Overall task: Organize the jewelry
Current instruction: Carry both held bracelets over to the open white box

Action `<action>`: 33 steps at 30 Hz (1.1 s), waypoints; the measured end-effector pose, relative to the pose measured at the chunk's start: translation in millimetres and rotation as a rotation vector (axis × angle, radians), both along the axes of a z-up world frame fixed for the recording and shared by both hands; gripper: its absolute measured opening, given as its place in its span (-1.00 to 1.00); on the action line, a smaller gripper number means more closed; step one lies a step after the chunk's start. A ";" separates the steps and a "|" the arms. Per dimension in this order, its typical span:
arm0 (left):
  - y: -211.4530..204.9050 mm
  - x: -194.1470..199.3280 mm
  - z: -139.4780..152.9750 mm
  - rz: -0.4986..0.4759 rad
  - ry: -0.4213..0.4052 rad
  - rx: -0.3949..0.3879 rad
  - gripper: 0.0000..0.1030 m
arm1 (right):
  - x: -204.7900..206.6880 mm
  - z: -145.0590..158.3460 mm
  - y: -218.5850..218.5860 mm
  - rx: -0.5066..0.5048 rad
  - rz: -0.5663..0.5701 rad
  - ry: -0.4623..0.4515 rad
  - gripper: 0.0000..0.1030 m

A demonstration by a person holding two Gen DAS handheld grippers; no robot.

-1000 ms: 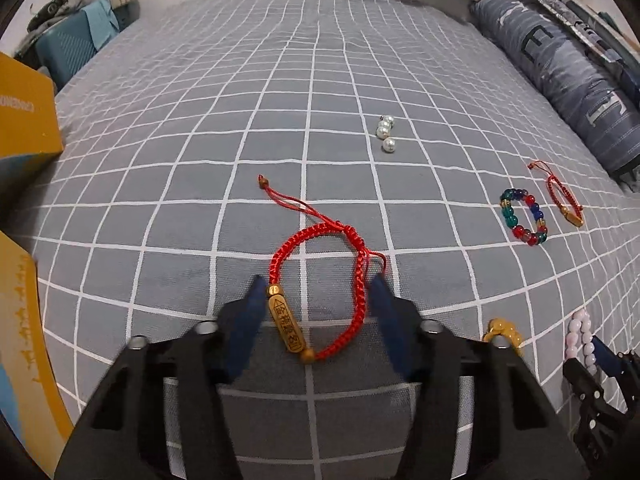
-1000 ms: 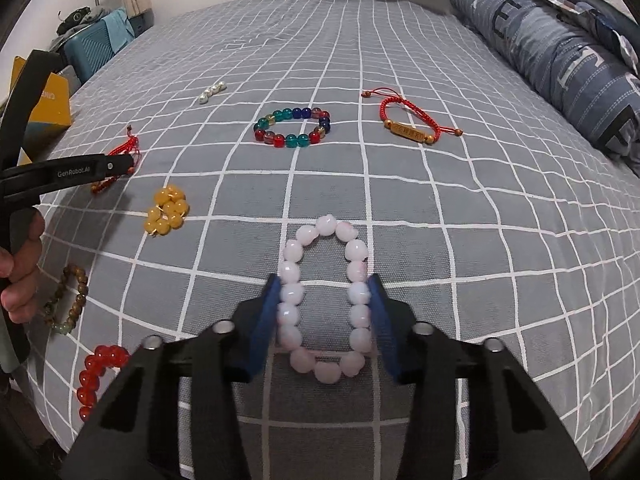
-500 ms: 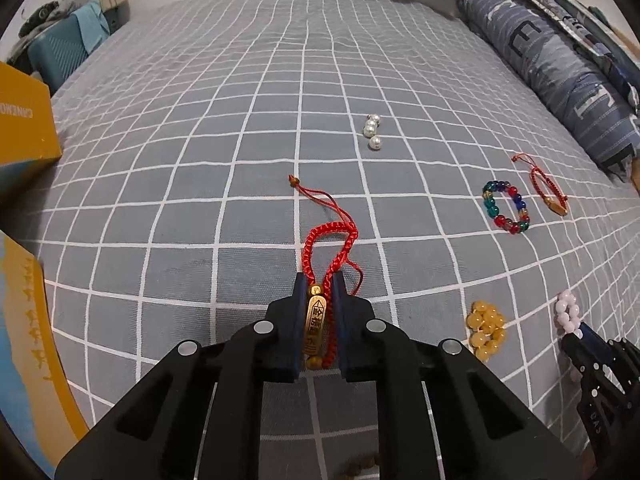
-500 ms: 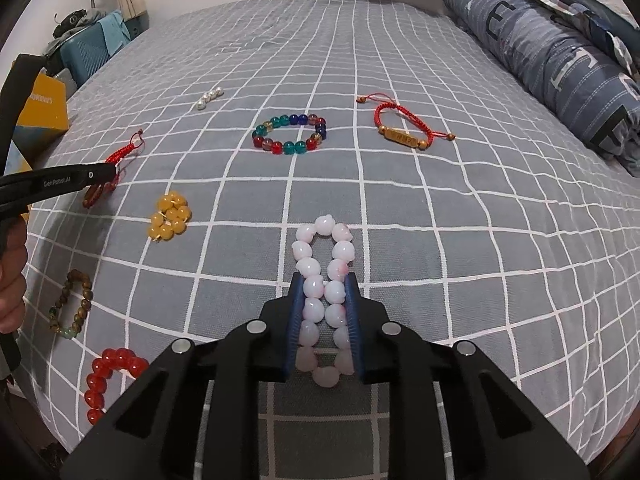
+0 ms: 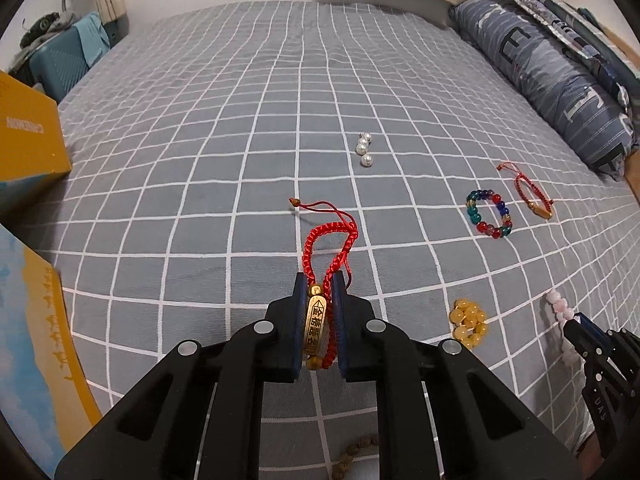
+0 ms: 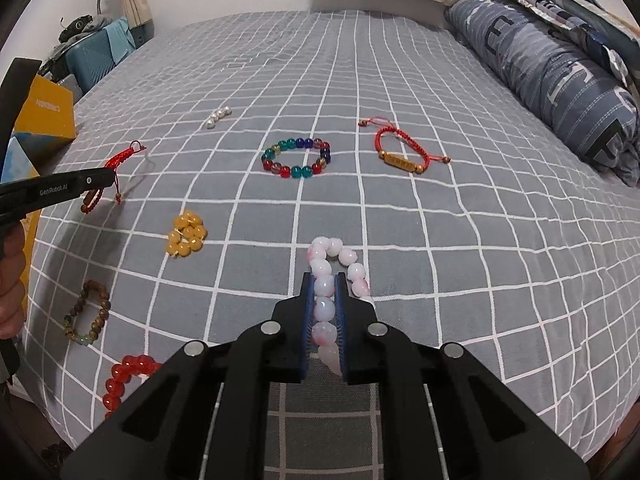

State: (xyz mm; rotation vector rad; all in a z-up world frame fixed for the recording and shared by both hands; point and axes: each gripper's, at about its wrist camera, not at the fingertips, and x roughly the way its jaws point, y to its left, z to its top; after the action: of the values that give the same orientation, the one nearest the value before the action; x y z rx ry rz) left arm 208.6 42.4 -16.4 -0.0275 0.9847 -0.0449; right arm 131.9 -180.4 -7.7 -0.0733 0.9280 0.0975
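Two claws, each clenched on one bracelet above a grey checked bed (image 6: 440, 264). Left claw (image 5: 318, 320) grasps the red cord bracelet (image 5: 330, 240) by its gold bar, its jaws having just closed on it; the loop and tail trail forward onto the sheet. Right claw (image 6: 324, 312) grasps the pink bead bracelet (image 6: 340, 258), jaws just closed, with only one side of the ring pinched (the other strand hangs outside the pads). Risk, as judged: the round beads could roll out of that narrow pinch on lifting, and the cord's loose tail could snag or drag. Containers: a yellow box (image 5: 24, 136) at the bed's left edge, contents not visible. Remaining loose on the bed: multicolour bead bracelet (image 6: 296, 158), second red cord bracelet (image 6: 400, 152), yellow bead cluster (image 6: 186, 234), pearls (image 6: 218, 117).
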 end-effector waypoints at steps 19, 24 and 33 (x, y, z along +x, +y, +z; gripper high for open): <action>-8.0 -31.6 46.6 -0.024 -0.073 0.023 -0.77 | -5.6 46.2 5.4 0.000 0.004 -0.094 -0.81; -3.6 -41.7 60.2 -0.020 -0.087 0.030 -0.77 | -4.0 62.1 9.9 0.007 0.005 -0.121 -0.81; 26.8 -67.0 88.9 0.022 -0.118 0.032 -0.77 | 3.1 90.4 39.7 0.019 0.043 -0.172 -0.81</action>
State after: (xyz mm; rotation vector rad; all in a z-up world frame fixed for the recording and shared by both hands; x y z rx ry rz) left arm 141.6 69.2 72.5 -0.0058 0.8665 -0.0103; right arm 134.9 -140.8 82.6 -0.0830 0.7538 0.1379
